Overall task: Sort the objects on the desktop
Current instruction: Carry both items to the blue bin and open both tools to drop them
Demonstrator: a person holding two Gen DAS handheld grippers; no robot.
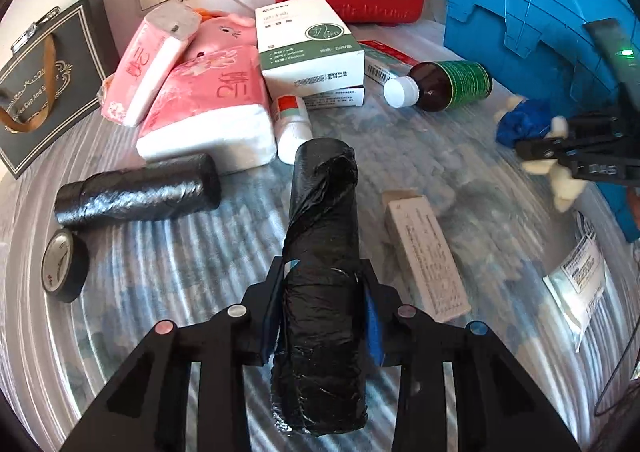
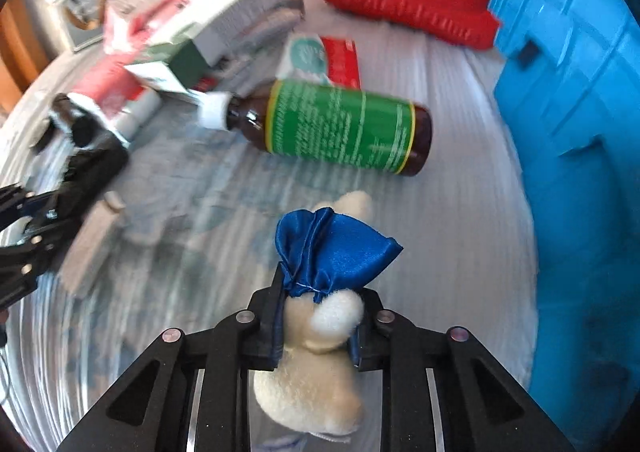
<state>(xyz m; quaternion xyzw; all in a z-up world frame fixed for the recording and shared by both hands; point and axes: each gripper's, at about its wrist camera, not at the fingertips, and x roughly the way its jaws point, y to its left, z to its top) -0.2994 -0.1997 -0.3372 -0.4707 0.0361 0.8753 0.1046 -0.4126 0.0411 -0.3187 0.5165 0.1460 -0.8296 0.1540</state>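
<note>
Pickup step: left claw (image 1: 322, 316) clenched on bag roll (image 1: 322, 252) at lower centre, right claw (image 2: 320, 326) clenched on plush toy (image 2: 316, 364) at bottom centre, both on table (image 1: 168, 268); next I'd lift both toward blue bin (image 2: 580, 131) at right.

The ribbed grey table (image 1: 168, 260) carries 2 black bag rolls (image 1: 136, 191), tape (image 1: 64, 264), boxes (image 1: 424, 252), a brown bottle (image 2: 340, 127).
</note>
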